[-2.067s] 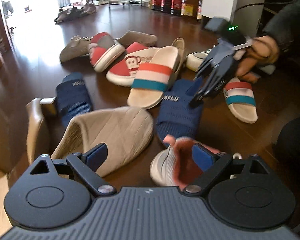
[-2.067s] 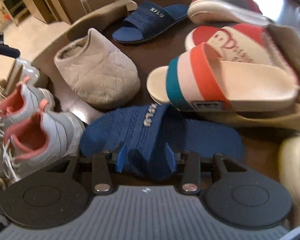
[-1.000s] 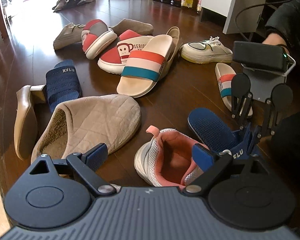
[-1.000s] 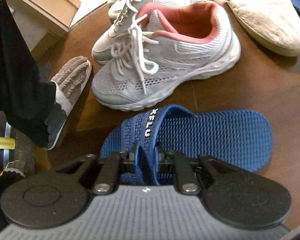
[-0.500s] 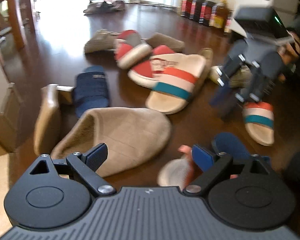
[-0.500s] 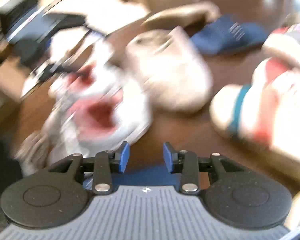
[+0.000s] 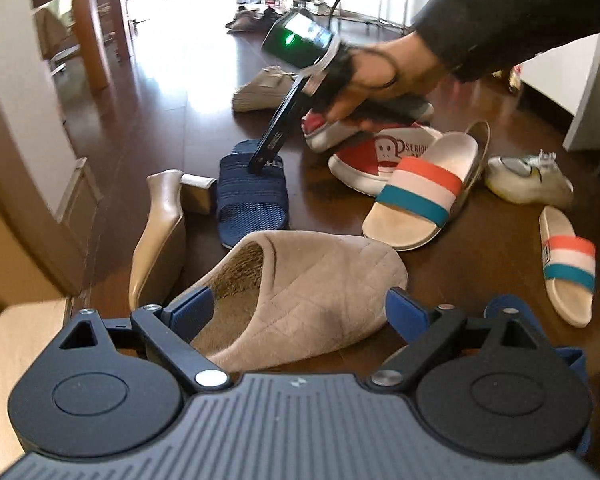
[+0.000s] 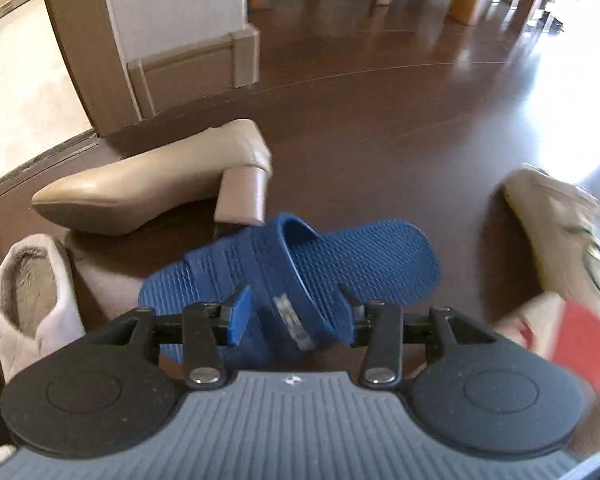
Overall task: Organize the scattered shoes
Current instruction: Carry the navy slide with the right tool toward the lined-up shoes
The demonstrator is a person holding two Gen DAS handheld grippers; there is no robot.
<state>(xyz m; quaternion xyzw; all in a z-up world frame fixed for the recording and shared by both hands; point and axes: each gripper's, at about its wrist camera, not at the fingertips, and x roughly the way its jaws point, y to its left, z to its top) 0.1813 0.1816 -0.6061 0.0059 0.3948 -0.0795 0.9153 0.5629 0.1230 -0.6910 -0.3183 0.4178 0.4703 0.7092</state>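
- We've got shoes all over a dark wood floor (image 7: pixel 148 120), and we're holding a hand-held gripper in each hand.
- The right hand-held gripper (image 8: pixel 292 312) points steeply down at a navy blue slide (image 8: pixel 340 264), with that slide's strap sitting between its blue fingers (image 8: pixel 236 312). Its jaws are opening and the pads aren't pressing the strap, so nothing is clamped.
- From the left wrist view, the same navy blue slide (image 7: pixel 252 196) lies flat on the floor, just beside a tan block-heel pump (image 7: pixel 160 232) that's tipped on its side. The right hand-held gripper's tip (image 7: pixel 260 164) is down at the strap, with our right hand (image 7: pixel 376 76) and a dark sleeve (image 7: pixel 512 12) above it.
- The left hand-held gripper (image 7: pixel 300 308) hangs with its jaws spread wide and nothing held. A beige quilted slipper (image 7: pixel 308 296) sits on the floor right under it, filling the gap between the fingers from this angle.
- A second blue slide (image 7: pixel 512 316) peeks out behind the left gripper's right finger, mostly hidden.
- Further out: a striped slide (image 7: pixel 424 192) leaning on a red monkey-print shoe (image 7: pixel 380 152), its striped twin (image 7: pixel 568 264) well apart on the right, and a whitish sneaker (image 7: pixel 528 180) near it.
- In the right wrist view there's also a fuzzy pale slipper (image 8: pixel 32 300) at the left edge, near the pump (image 8: pixel 148 184).
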